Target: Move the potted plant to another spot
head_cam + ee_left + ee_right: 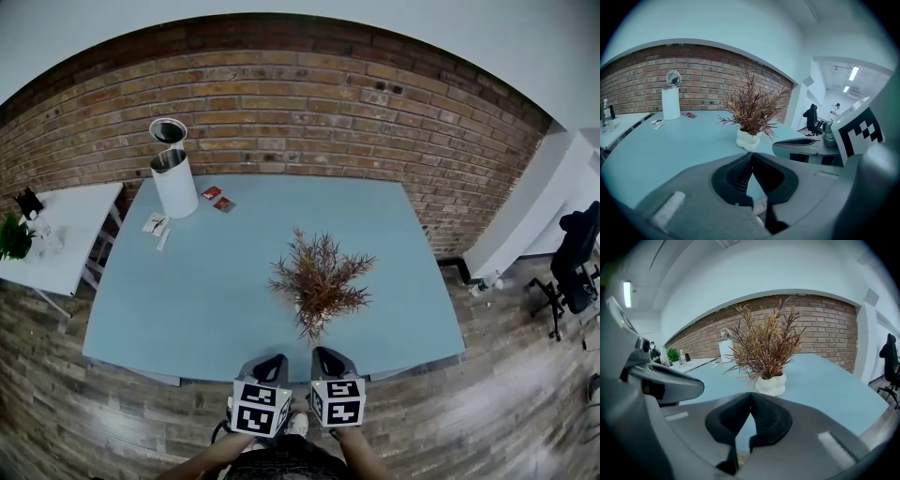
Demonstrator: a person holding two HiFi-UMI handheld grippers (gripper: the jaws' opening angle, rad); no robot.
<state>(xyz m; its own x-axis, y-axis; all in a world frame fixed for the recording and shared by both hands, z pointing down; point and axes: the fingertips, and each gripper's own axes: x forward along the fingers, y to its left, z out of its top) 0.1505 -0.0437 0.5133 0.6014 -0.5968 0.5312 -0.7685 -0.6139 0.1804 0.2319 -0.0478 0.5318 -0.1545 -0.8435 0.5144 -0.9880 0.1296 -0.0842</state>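
Observation:
A potted plant (320,278) with reddish-brown dry foliage stands in a lumpy white pot (748,139) on the blue table (206,300), nearer the front right. The pot (771,384) shows just beyond the right jaws. My left gripper (273,364) and right gripper (328,356) hover side by side at the table's front edge, short of the plant and apart from it. Both are shut with their pads touching and nothing held. The left gripper (751,155) points at the pot from its left, and the right gripper (750,395) faces it squarely.
A white cylindrical bin (174,182) and a round mirror (168,132) stand at the table's back left, with small red packets (217,199) and paper scraps (157,225) beside them. A white side table (66,234) is at the left. An office chair (574,258) is at the right.

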